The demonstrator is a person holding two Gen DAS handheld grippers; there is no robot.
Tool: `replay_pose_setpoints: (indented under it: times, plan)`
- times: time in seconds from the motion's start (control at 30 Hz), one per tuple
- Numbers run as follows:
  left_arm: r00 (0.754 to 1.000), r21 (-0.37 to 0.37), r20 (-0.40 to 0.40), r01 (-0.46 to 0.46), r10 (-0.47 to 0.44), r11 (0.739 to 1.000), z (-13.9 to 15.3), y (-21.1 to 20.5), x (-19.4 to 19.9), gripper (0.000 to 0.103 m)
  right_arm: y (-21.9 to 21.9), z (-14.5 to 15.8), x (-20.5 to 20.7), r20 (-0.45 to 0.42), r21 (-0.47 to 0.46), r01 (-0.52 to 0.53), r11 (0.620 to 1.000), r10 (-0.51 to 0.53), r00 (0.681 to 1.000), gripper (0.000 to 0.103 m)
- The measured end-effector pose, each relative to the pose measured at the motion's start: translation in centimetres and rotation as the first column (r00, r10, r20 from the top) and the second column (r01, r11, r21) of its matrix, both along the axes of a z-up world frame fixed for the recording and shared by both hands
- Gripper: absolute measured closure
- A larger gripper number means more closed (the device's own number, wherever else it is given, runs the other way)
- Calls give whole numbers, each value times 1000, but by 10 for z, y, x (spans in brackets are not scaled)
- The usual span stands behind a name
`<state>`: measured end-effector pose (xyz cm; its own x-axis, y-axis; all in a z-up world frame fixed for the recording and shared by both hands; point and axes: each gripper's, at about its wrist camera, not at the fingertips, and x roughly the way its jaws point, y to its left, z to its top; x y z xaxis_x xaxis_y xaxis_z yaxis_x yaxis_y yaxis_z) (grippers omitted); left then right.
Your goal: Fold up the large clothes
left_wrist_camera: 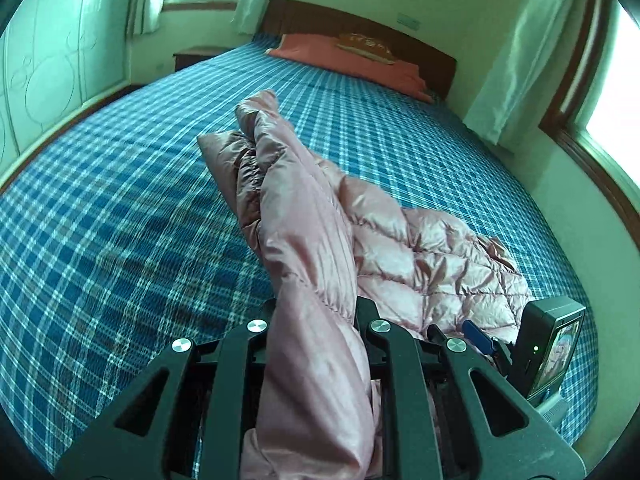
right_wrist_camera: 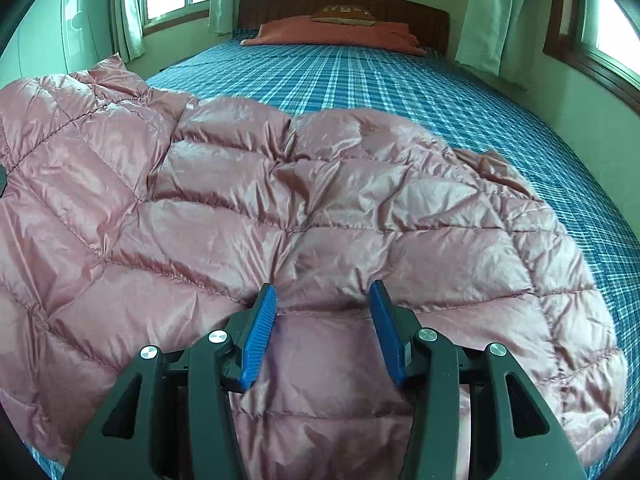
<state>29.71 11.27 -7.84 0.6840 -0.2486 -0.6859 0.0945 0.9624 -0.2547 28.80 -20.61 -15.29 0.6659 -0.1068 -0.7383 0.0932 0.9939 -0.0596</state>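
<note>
The jaws of the left gripper [left_wrist_camera: 316, 320] are being kept nearly together on a thick fold of the pink jacket [left_wrist_camera: 304, 216], which is being gripped between them and is running up and away from them in a raised ridge. The jaws of the right gripper [right_wrist_camera: 324, 332] are being held about half apart, their blue pads [right_wrist_camera: 260, 340] being rested on the jacket's quilted surface with a bulge of fabric lying between them; whether that fabric is being pressed cannot be told. The jacket [right_wrist_camera: 280, 200] is being spread across the near part of the bed [right_wrist_camera: 400, 76], on a blue checked sheet [left_wrist_camera: 100, 220]. In the left view the right gripper [left_wrist_camera: 484, 340] is being seen beside the jacket's edge. A red pillow [right_wrist_camera: 332, 34] is lying at the wooden headboard [right_wrist_camera: 344, 2], with curtains [right_wrist_camera: 492, 12] hanging at the windows.
</note>
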Motion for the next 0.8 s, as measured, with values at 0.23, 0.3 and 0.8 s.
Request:
replay_pose_setpoints:
  times: [0.23,0.3,0.8]
  plan:
    - [997,93,22,65,-67,994,13,-55,-2,87,-52,23,-18,38,2,65,998,-65,997,54]
    - [996,118,28,83,-87,989,15,-70,-3,87,-69,29,-27,52,-10,97,995,-96,994,50]
    - [958,263,37,266,-285,927,11,-202,-17,87,-176,32,-92,64,33,335,942,-336,940,45]
